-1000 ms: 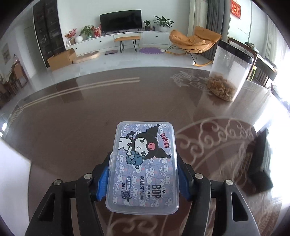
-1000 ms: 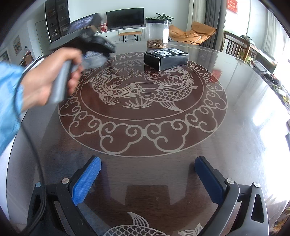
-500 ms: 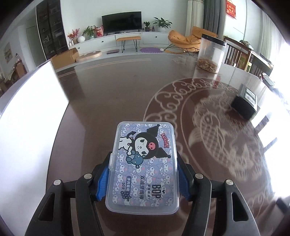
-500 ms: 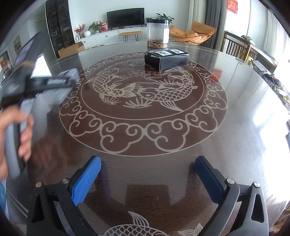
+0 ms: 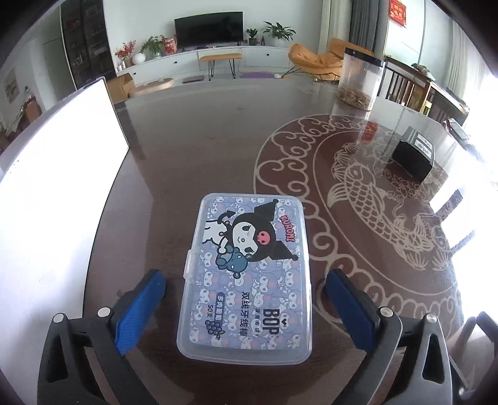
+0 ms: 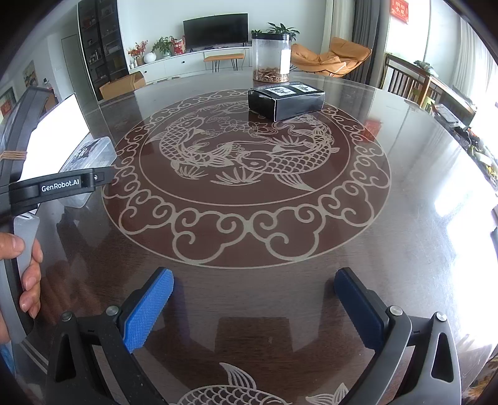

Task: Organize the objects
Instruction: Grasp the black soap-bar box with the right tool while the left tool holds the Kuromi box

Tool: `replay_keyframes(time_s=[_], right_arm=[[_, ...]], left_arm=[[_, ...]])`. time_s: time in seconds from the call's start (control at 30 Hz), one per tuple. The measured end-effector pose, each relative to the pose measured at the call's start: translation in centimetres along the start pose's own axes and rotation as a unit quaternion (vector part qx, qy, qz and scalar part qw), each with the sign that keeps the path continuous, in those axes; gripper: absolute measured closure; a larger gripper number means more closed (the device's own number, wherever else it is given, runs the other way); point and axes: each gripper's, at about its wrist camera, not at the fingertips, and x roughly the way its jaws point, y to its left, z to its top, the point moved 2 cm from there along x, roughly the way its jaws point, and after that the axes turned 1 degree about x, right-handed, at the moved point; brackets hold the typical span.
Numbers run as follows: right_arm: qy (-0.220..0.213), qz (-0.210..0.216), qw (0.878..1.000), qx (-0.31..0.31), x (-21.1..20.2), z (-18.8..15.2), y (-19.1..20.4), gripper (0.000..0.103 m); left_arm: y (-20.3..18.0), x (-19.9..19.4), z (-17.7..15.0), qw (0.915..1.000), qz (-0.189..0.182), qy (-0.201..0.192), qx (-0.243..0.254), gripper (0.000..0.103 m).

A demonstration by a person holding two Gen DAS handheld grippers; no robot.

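White walls, television (image 5: 208,26), orange chair (image 5: 317,59), bright window

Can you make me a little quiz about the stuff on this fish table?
1. True or false: the left gripper is squeezing the cartoon floss box.
2. What is in the bottom of the clear jar? A) brown dried bits B) blue marbles C) water
3. What lies right in front of the jar, on the table?

Key
1. False. The jaws are opening, and the blue pads stand clear of the box on both sides.
2. A.
3. A black box with white labels on top.
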Motion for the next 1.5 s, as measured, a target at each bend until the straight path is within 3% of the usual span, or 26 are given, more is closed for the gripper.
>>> replay_keyframes(time_s=[0.53, 0.67, 0.77, 0.93, 1.13, 1.2, 1.23, 1.33, 1.5], right_arm=[[0.012, 0.011, 1.000, 0.014, 0.2, 0.8, -0.5, 0.000], [0.031, 0.037, 0.995, 0.083, 1.9, 6.1, -2.5, 0.001], [0.010, 0.038, 0.991, 0.129, 3.1, 12.7, -4.1, 0.000], [0.040, 0.034, 0.983, 0.175, 8.5, 20.6, -4.4, 0.000], [0.097, -0.009, 0.980, 0.175, 13.8, 21.8, -3.6, 0.001], [0.078, -0.022, 0.984, 0.156, 13.4, 22.0, -3.0, 0.011], [0.072, -0.035, 0.986, 0.144, 13.1, 21.9, -2.8, 0.022], [0.049, -0.024, 0.991, 0.120, 11.8, 21.4, -2.3, 0.038], [0.030, -0.016, 0.997, 0.076, 9.0, 17.7, -1.3, 0.042]], left_arm=[[-0.1, 0.0, 0.2, 1.0000, 0.001, -0.001, -0.002, 0.000], [-0.1, 0.0, 0.1, 1.0000, 0.001, -0.001, -0.002, 0.000], [0.0, -0.1, 0.2, 1.0000, 0.002, -0.001, -0.002, 0.000], [0.0, -0.2, 0.2, 1.0000, 0.002, -0.001, -0.002, 0.000], [0.2, -0.3, 0.2, 1.0000, 0.003, -0.002, -0.003, 0.000], [0.2, -0.3, 0.2, 1.0000, 0.003, -0.002, -0.003, 0.000], [0.2, -0.2, 0.2, 1.0000, 0.003, -0.002, -0.003, 0.000], [0.2, -0.3, 0.2, 1.0000, 0.003, -0.002, -0.003, 0.000], [0.2, -0.3, 0.2, 1.0000, 0.003, -0.002, -0.003, 0.000]])
